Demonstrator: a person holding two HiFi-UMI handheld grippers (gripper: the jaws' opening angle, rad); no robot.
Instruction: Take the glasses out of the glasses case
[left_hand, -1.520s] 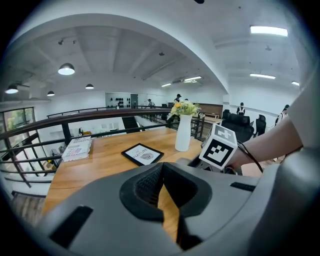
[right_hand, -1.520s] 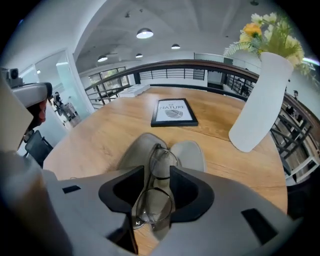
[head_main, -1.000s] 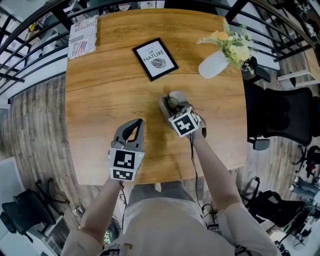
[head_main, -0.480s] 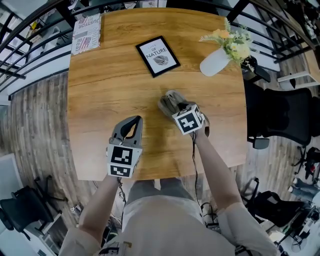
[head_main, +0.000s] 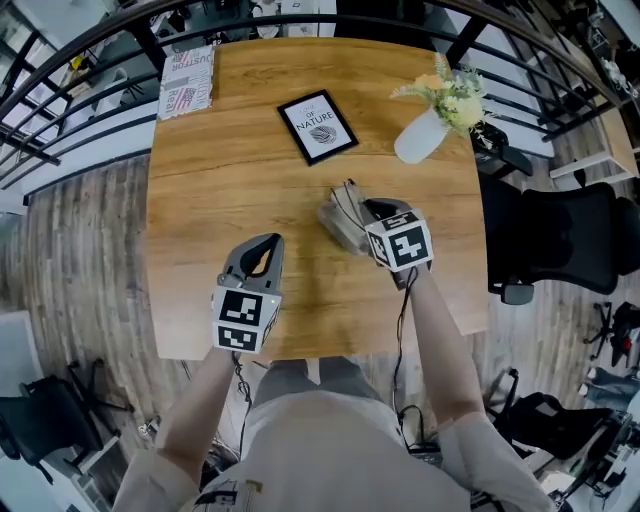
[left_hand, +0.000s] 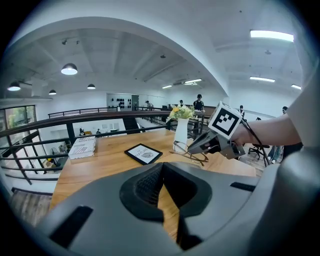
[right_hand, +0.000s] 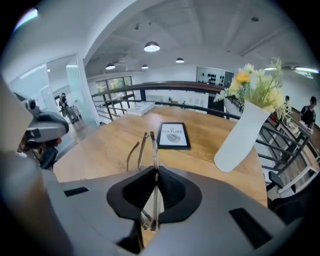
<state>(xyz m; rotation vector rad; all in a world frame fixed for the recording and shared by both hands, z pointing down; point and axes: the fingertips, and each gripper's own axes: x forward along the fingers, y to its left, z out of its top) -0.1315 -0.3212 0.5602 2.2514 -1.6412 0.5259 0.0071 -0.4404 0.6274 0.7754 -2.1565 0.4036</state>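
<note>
My right gripper (head_main: 364, 214) is shut on the thin-framed glasses (right_hand: 151, 146), pinching the front frame edge-on, and holds them in the air above the wooden table (head_main: 220, 190). From the left gripper view the glasses (left_hand: 193, 153) hang from the right gripper (left_hand: 194, 148), temples spread. The grey glasses case (head_main: 337, 224) lies on the table just under and left of that gripper. My left gripper (head_main: 263, 249) hovers over the table to the case's left, jaws shut at the tips (left_hand: 162, 167), nothing between them.
A framed black-edged card (head_main: 317, 127) lies beyond the case. A white vase with flowers (head_main: 421, 134) stands at the back right, a booklet (head_main: 187, 80) at the back left corner. A black railing rings the table; a black office chair (head_main: 560, 240) stands at the right.
The right gripper closed on the glasses and lifted them up off the case. The left gripper drifted slightly upward.
</note>
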